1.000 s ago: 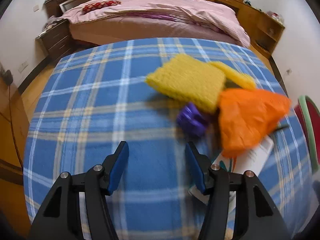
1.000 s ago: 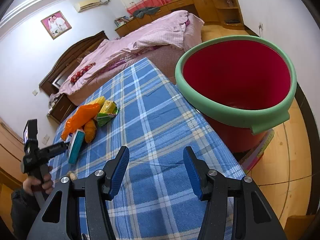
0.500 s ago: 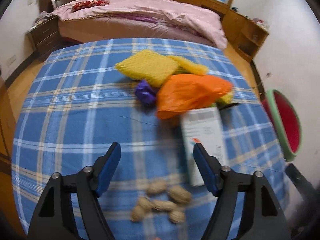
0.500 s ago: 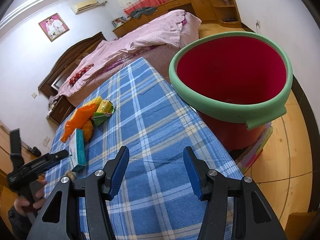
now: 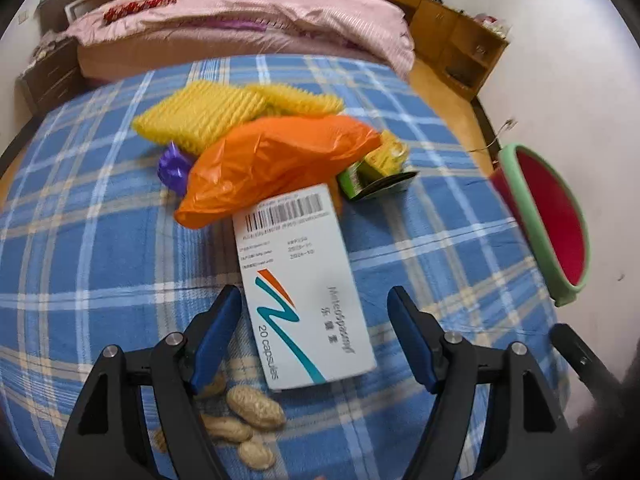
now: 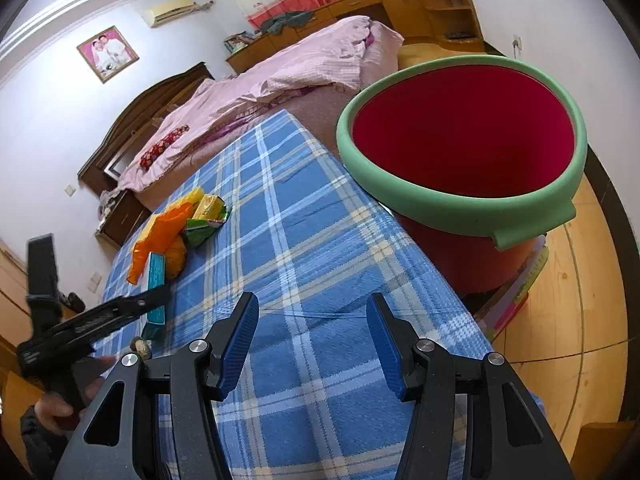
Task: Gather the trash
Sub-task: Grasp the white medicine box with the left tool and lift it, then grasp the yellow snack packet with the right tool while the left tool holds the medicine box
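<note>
The white medicine box [image 5: 304, 284] lying on the blue plaid blanket [image 5: 100, 240] carries a barcode at its far end, the date "2024-10" in small print below it, and "20 capsules" along one edge. Its other lettering is too blurred to read.

Two low wrist views, shared tablecloth [image 5: 100, 240]

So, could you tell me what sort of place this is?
Most likely a home bedroom: a bed with pink bedding, a framed portrait on the wall, and wooden cabinets by the curtained window.
</note>
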The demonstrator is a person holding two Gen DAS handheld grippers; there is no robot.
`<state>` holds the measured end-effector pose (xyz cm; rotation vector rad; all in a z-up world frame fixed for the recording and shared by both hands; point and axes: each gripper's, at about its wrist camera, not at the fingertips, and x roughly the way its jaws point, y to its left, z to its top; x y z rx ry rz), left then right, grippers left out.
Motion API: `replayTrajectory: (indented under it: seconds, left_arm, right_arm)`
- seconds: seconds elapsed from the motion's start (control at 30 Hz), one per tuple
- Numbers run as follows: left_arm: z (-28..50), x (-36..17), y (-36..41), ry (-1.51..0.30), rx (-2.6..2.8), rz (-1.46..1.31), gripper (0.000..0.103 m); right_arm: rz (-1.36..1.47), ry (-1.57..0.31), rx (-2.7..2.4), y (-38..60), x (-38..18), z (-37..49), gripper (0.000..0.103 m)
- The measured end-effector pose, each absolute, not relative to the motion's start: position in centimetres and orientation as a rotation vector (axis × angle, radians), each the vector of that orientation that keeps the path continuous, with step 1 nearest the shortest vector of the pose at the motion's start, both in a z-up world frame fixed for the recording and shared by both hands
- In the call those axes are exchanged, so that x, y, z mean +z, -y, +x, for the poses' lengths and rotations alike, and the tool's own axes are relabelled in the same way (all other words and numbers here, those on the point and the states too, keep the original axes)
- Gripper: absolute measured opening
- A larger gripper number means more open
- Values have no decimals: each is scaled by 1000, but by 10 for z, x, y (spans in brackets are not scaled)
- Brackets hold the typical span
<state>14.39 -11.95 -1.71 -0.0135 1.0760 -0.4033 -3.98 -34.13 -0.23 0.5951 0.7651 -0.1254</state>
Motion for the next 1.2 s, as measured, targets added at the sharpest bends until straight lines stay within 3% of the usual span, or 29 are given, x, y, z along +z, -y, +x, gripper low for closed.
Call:
replayTrajectory:
  seconds: [0.37, 0.53, 0.6, 0.63, 0.67, 1.2]
  left_arm:
    - [140, -21, 126, -1011, -378, 59, 78]
    - [140, -22, 132, -1056, -347, 106, 85]
    - [140, -21, 129, -1058, -334, 79, 82]
    - [138, -20, 127, -1045, -331, 71, 65]
    - [137, -18, 124, -1030, -331, 65, 56]
    - [125, 31, 63, -843, -278, 30, 55]
  right_arm:
    - [615, -753, -116, 347, -5, -45, 58]
    - [615, -747, -117, 347, -5, -47, 58]
    - [614, -745, -119, 347, -4, -48, 58]
    - [611, -747, -121, 347, -4, -48, 58]
    - [606, -748, -121, 347, -4, -48, 58]
    - [405, -776, -23, 305, 29, 12, 58]
